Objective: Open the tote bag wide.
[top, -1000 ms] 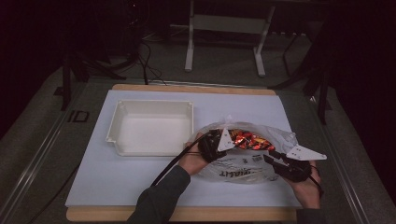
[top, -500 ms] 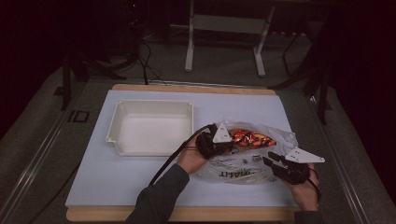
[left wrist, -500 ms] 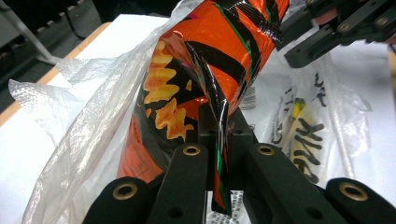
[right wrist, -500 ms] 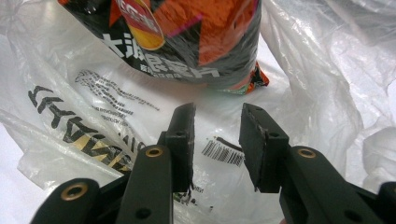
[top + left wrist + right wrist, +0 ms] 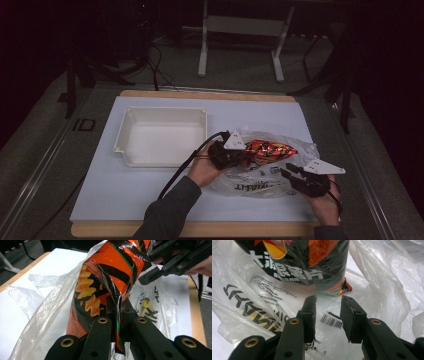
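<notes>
1. The left tool (image 5: 246,152) was clamped on a fold of the orange-and-black snack bag (image 5: 267,150) — in the left gripper view the foil (image 5: 110,277) ran pinched between its closed jaws.
2. The snack bag lay partly inside the clear plastic bag (image 5: 260,182), on the right part of the bench (image 5: 100,200).
3. The right tool (image 5: 327,308) stood with its jaws parted, just beside the snack bag's lower edge (image 5: 312,267), gripping nothing — the plastic bag's film (image 5: 332,320) lay under the gap.
4. Counted: one snack bag, one plastic bag, one white tray (image 5: 130,150) left of them, two tools.
</notes>
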A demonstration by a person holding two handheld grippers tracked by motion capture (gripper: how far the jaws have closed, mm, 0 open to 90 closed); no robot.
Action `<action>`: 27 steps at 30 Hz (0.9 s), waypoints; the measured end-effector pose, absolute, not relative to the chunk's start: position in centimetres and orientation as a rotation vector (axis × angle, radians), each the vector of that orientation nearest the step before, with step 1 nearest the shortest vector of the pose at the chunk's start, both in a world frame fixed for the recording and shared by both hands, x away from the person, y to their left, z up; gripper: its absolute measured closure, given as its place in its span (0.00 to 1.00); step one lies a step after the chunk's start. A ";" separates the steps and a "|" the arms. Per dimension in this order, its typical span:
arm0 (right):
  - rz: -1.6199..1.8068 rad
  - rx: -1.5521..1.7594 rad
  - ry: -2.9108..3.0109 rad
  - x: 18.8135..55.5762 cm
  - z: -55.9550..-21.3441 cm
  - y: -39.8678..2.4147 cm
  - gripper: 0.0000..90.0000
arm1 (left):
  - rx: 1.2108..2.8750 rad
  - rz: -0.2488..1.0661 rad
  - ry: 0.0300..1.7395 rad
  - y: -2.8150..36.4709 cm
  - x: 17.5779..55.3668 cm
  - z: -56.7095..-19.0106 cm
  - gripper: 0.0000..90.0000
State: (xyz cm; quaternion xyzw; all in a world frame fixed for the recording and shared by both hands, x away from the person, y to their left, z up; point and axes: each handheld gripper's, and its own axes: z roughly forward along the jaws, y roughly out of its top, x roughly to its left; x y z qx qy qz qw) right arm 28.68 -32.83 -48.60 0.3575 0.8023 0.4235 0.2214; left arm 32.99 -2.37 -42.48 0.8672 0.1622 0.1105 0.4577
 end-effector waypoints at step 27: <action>1.123 1.014 2.217 29.0 -49.2 -32.9 0.73 | 2.077 0.133 0.366 -1.6 32.1 -40.5 0.99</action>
